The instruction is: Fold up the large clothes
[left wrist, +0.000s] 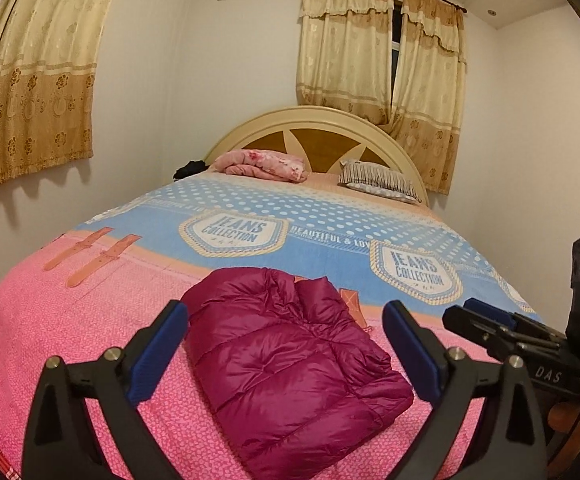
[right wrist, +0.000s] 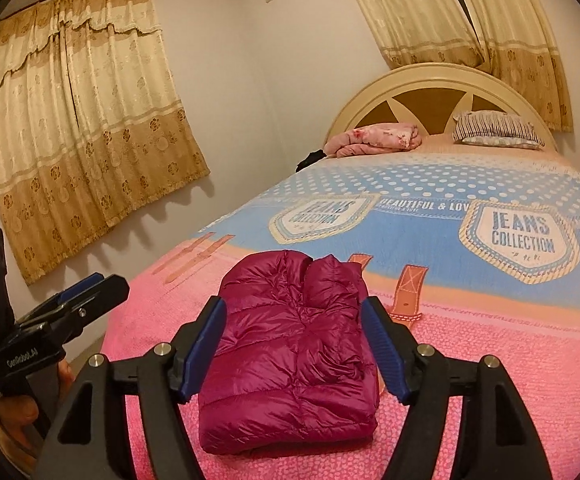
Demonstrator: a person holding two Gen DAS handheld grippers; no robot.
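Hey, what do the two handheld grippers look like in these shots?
The left gripper and the right gripper match: black plastic frames with triangular cut-outs, silver pivot bolts and ribbed blue fingers. The right one's body reads DAS in white, the left one's GenRobot.AI. No sleeve is visible.

A small dark bundle [left wrist: 190, 168] beside the arched cream headboard [left wrist: 313, 118] is too small to identify. The folded magenta quilted puffer jacket [left wrist: 290, 364] runs off the left wrist view's bottom edge, its near corner hidden behind the left gripper's [left wrist: 286, 356] black frame.
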